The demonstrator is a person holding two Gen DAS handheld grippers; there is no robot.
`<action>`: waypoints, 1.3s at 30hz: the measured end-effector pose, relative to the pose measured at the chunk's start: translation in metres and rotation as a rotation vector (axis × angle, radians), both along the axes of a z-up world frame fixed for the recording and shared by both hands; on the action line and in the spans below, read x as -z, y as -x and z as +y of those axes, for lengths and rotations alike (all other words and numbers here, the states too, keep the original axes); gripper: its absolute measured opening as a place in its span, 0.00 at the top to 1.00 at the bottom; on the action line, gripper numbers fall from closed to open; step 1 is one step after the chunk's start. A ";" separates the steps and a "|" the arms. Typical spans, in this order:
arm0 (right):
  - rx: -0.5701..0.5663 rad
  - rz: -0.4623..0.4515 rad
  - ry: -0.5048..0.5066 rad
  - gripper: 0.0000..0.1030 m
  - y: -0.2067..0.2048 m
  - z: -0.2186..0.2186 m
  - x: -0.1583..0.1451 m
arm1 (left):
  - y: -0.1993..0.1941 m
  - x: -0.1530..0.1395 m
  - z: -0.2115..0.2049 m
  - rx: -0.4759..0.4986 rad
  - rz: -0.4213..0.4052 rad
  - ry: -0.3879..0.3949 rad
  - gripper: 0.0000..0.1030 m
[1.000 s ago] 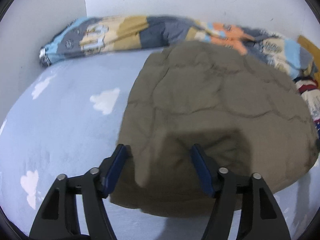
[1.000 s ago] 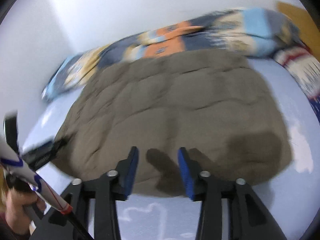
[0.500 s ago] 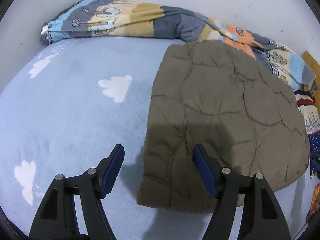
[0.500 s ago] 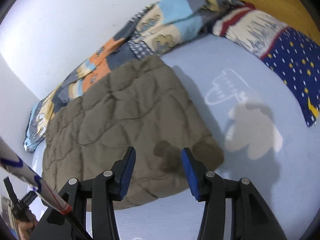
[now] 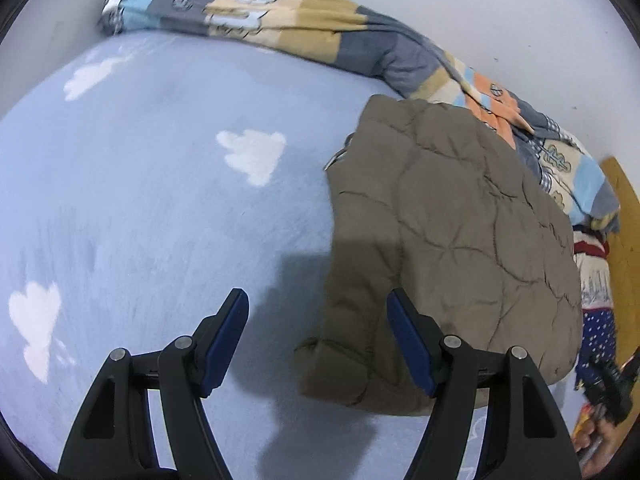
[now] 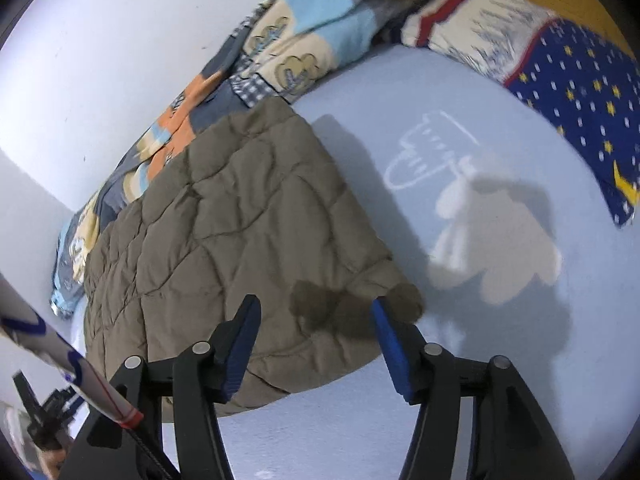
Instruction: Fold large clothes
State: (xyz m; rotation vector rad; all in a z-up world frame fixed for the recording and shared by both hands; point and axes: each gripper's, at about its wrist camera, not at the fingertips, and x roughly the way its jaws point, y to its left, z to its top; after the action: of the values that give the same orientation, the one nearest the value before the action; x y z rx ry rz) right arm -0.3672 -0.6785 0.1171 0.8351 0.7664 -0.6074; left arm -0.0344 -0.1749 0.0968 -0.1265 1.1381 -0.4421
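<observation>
Lying folded on pale-blue cloud-print bed sheet (image 5: pixel 160 184): quilted olive-brown padded garment (image 5: pixel 452 240), 3 o'clock of left gripper (image 5: pixel 318 316). Left fingers wide apart, empty. Right gripper (image 6: pixel 316 312) just opened wider, empty, above garment's near corner.

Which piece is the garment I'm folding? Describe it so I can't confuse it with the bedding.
Start from the light blue bedsheet with white cloud prints. Along the wall lies a rumpled patchwork blanket, and a star-print pillow lies at the sheet's far end. The garment is the quilted brown jacket lying flat on the sheet against that blanket: the only plain, single-colour, stitched-puffy piece.
</observation>
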 end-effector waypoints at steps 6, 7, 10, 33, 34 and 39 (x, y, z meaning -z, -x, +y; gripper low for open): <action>-0.006 0.056 0.000 0.39 -0.005 0.006 0.011 | 0.003 0.012 -0.008 0.020 0.013 -0.052 0.31; -0.011 0.068 0.005 0.39 -0.006 0.008 0.012 | 0.003 0.012 -0.010 0.025 0.006 -0.065 0.31; -0.025 0.088 -0.008 0.37 -0.009 0.010 0.018 | 0.002 0.011 -0.007 0.010 0.020 -0.048 0.31; 0.196 -0.184 -0.319 0.21 0.039 -0.022 0.043 | 0.003 0.033 0.023 -0.147 0.356 0.397 0.28; 0.206 -0.193 -0.330 0.21 0.039 -0.023 0.046 | 0.003 0.035 0.023 -0.155 0.361 0.405 0.27; 0.253 -0.223 -0.348 0.20 0.040 -0.030 0.055 | 0.002 0.043 0.029 -0.199 0.385 0.467 0.24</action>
State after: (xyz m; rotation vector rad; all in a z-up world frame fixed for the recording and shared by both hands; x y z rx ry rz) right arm -0.4076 -0.7082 0.0625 1.3116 0.5729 -0.6002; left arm -0.0362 -0.1461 0.0533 -0.7527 1.3648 -0.5122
